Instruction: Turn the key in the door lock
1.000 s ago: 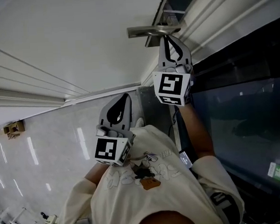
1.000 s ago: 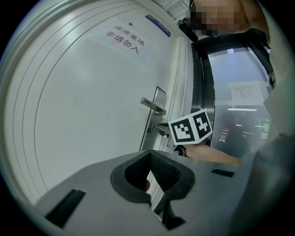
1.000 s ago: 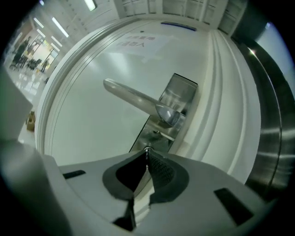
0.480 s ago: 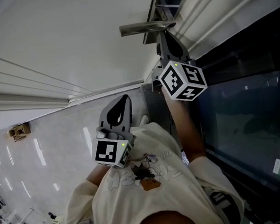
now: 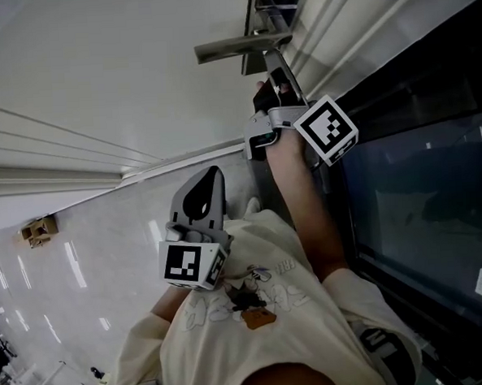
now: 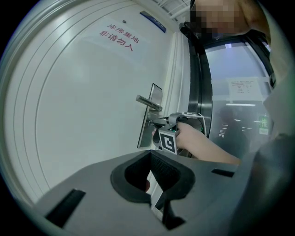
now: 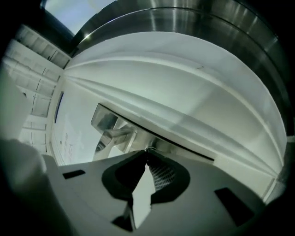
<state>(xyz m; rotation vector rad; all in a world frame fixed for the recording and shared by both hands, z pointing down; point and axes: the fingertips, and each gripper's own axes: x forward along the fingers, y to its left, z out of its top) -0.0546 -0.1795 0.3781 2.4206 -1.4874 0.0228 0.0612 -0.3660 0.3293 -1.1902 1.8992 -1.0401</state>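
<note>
The white door [image 5: 120, 81] carries a metal lever handle [image 5: 240, 45] on a steel lock plate [image 6: 154, 97]. My right gripper [image 5: 276, 73] reaches up just below the handle, rolled so that its marker cube [image 5: 327, 129] sits to the right. In the right gripper view its fingertips meet on a small metal key [image 7: 147, 150] at the plate, under the handle [image 7: 117, 134]. Its jaws are opening, with the key still between the tips. My left gripper [image 5: 207, 175] hangs back near my chest, shut with nothing in it, pointing at the door.
A dark glass panel [image 5: 421, 201] in a metal frame stands right of the door. Glossy floor tiles [image 5: 66, 263] spread to the left, with a small brown box [image 5: 38, 228] on them. A red-lettered sign [image 6: 119, 37] is on the door.
My right gripper has rolled about a quarter turn at the lock, its marker cube swinging from facing me round to the right. The left gripper has stayed put.
</note>
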